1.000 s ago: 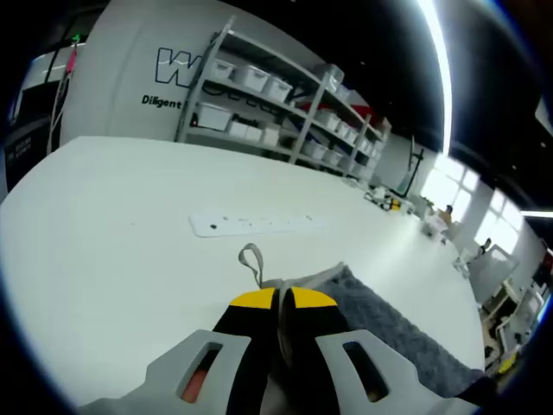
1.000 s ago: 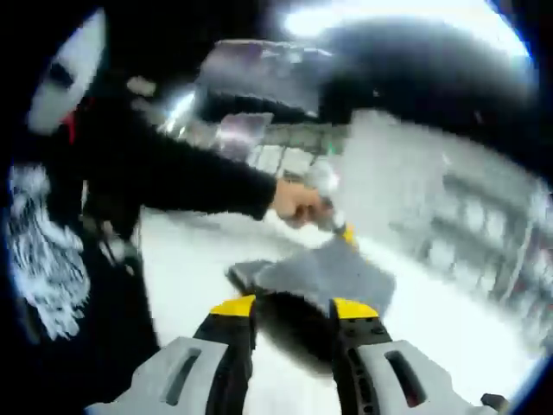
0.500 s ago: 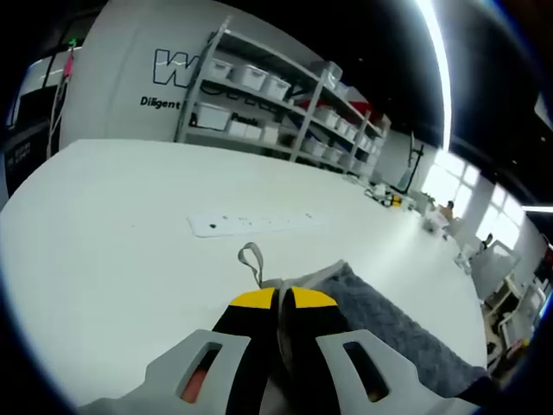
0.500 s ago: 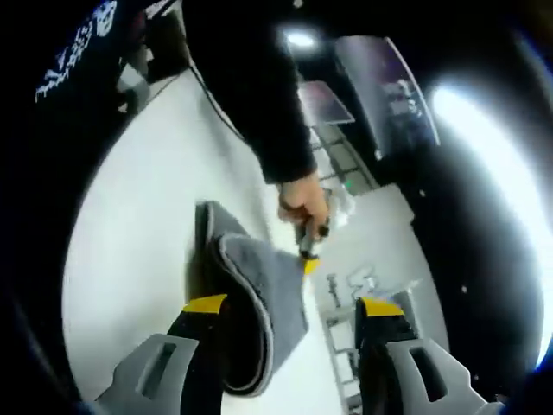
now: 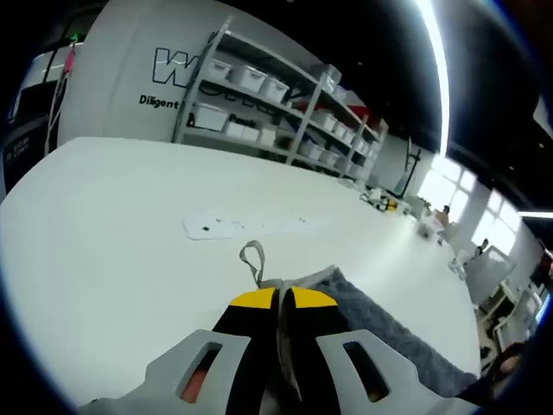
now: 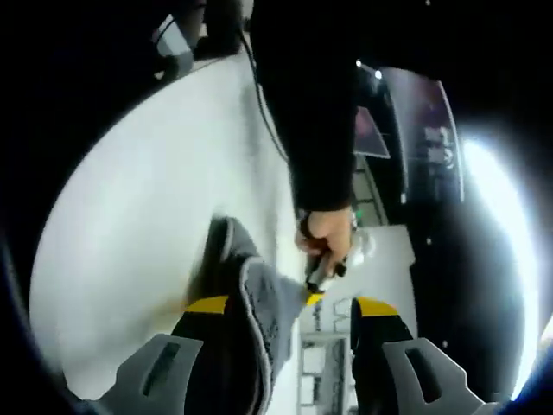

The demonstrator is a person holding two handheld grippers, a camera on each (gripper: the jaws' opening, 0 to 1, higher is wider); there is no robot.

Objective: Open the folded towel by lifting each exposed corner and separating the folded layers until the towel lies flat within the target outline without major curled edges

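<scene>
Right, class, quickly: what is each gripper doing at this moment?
Left gripper: shut on the grey towel, at its corner beside the hanging loop.
Right gripper: open, with the towel lying between its jaws.

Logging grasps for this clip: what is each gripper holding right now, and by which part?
The left gripper is shut on the grey towel at its corner, beside the hanging loop. The right gripper is open around a towel fold, gripping nothing.

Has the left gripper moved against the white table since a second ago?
Barely. The left gripper stays shut on the towel corner; the white strip on the table sits almost where it did, slightly leftward.
</scene>
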